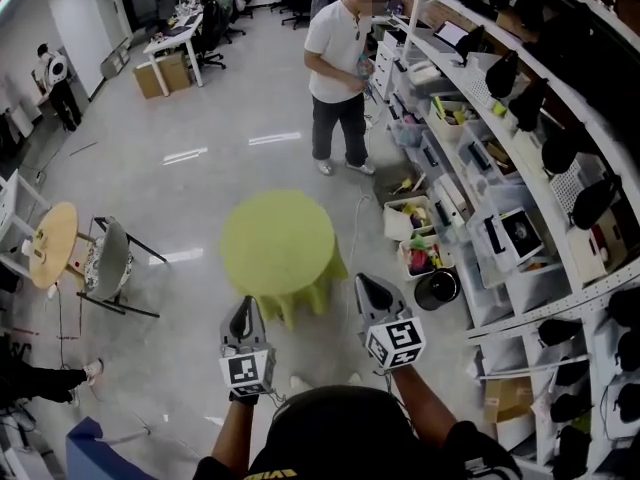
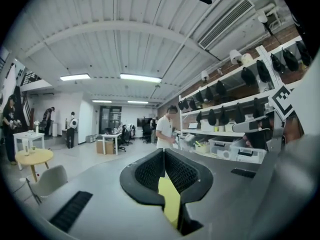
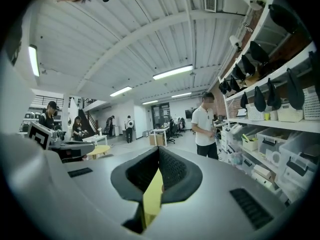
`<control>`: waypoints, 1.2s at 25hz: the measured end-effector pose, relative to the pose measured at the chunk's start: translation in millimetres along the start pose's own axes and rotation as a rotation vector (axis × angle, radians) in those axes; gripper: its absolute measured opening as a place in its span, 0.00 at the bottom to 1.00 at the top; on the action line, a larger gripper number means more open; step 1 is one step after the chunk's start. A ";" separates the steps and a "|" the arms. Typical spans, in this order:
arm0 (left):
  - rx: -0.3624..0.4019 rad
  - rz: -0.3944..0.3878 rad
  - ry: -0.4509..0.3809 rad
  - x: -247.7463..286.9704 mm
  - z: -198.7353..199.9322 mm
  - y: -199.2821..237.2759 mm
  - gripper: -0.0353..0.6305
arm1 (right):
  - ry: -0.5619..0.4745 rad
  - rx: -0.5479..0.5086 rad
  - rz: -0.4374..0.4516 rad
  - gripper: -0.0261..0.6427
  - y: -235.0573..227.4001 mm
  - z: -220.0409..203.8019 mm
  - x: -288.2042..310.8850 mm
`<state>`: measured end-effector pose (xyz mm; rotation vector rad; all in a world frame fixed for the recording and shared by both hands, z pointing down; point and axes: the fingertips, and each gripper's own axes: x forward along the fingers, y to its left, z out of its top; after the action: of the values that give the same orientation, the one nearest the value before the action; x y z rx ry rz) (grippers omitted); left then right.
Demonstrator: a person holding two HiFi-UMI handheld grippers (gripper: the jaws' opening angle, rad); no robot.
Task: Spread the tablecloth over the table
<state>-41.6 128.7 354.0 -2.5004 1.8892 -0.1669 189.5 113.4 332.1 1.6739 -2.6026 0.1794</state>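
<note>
A round table stands in the middle of the floor under a yellow-green tablecloth (image 1: 277,243), whose hem hangs in folds on the near side. Both grippers hover close to me, short of the table. My left gripper (image 1: 245,303) is just left of the near hem, with its jaws shut. My right gripper (image 1: 362,280) is off the cloth's right edge, also shut. In the left gripper view (image 2: 164,151) and the right gripper view (image 3: 159,149) the pads meet. A strip of yellow-green cloth (image 2: 170,199) (image 3: 152,196) shows through the slit below them. I see nothing pinched.
A person in a white shirt (image 1: 340,58) stands beyond the table beside long shelving (image 1: 520,168). Bins (image 1: 415,233) and a black bucket (image 1: 437,288) sit on the floor right of the table. A small wooden table (image 1: 52,243) and a chair (image 1: 108,263) stand at left.
</note>
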 end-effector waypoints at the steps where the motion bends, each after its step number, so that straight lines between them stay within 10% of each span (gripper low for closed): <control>1: 0.005 -0.022 -0.010 7.6 5.6 -13.2 0.08 | -0.005 0.004 -0.004 0.04 -6.1 1.0 -3.2; 10: 0.054 -0.098 -0.071 45.2 41.7 -80.2 0.08 | -0.032 0.013 -0.016 0.04 -35.8 4.4 -19.3; 30: 0.117 -0.082 -0.103 33.9 62.5 -62.0 0.08 | -0.051 -0.039 0.056 0.04 6.7 18.8 7.4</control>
<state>32.4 109.4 298.7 -2.4600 1.6890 -0.1414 180.8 107.2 313.7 1.6154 -2.6733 0.0883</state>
